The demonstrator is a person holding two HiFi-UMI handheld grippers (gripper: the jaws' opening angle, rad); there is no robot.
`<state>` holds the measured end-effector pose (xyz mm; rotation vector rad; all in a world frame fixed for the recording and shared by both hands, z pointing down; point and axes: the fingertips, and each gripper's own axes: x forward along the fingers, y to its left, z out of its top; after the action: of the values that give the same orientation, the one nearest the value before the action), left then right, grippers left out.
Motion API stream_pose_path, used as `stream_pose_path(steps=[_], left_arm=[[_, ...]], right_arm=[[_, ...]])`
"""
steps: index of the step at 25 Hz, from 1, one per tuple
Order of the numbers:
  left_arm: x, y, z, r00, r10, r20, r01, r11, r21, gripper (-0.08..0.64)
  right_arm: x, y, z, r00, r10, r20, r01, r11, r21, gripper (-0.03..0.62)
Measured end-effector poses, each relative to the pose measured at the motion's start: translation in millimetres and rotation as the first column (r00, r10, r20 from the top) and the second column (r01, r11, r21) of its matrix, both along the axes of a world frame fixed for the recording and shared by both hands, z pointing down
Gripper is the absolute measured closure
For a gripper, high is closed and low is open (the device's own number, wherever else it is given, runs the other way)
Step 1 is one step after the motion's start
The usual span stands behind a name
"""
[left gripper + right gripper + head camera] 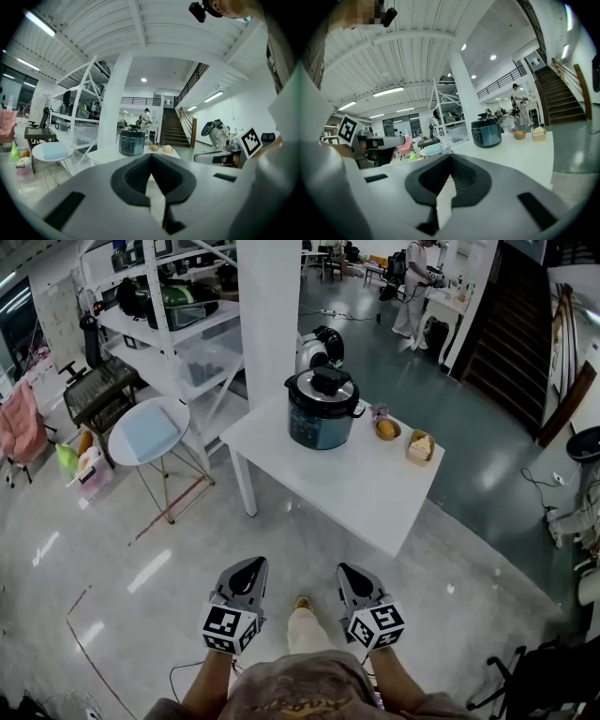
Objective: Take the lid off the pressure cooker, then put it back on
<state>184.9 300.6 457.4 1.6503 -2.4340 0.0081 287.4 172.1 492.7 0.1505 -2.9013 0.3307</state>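
L gripper (251, 565) and R gripper (350, 571) both have jaws pressed together, nothing btwn them. They are held side by side above the floor, pointing at the table (375, 507) and well short of it. Pressure cooker (322, 413) stands upright near the table's far left corner w/ its lid (324, 383) on. Just right of it on the tabletop sit 2 small bowls (387, 428), one w/ something orange, the other w/ pale food. White pillar (269, 315) rises behind the cooker. Left of the table is a round stool (148, 432) w/ pale blue top, then white shelving (178, 329). Far back, a person (412, 287) in white stands at a counter, stairs (511, 324) at right
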Motion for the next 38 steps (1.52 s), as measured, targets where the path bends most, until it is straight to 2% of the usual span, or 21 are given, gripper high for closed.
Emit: stream_pose_path(steps=[14,22,32,38], left_arm=[[-98,-99,-9,0.998,-0.060,0.001,0.060,0.998,-0.005,0.557],[-143,-144,-15,0.995,-0.100,0.011,0.100,0.995,0.013,0.558],[-185,-179,-11,0.996,-0.095,0.001,0.095,0.995,0.017,0.557],[-229,-204,-8,0.999,-0.048,0.005,0.047,0.999,0.023,0.557]], right_arm=[[-110,-103,-12,0.997,-0.081,0.002,0.081,0.997,0.006,0.597],[-158,-149,-15,0.992,-0.124,0.004,0.124,0.992,0.015,0.597],[-200,-182,-8,0.992,-0.128,-0.012,0.129,0.992,0.009,0.597],[-239,-202,-11,0.995,-0.097,-0.002,0.097,0.995,0.022,0.597]])
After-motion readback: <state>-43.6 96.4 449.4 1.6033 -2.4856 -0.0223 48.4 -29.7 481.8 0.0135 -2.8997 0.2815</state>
